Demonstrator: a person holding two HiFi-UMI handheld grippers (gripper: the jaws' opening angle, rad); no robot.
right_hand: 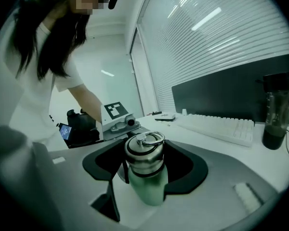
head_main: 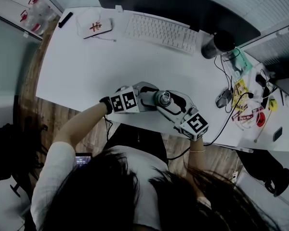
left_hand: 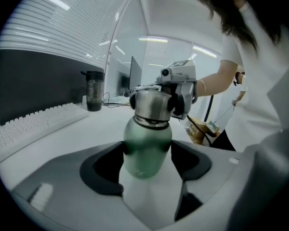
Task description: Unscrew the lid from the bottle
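Bottle [left_hand: 147,150]: matte green body, rounded shoulder, dark ring at the neck. Brushed-steel lid [right_hand: 143,154] w/ wire loop on top, seated on the neck. Bottle is upright at the desk's [head_main: 86,66] front edge, approx mid-length; can't tell if the base touches. L gripper [head_main: 151,99] jaws pinch the green body from both sides. R gripper [head_main: 172,106] jaws are clamped on the steel lid. Keyboard [head_main: 161,32] along the far edge.

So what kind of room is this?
Most likely an office: there's a white desk with a computer keyboard and a mouse on it, and slatted window blinds behind.
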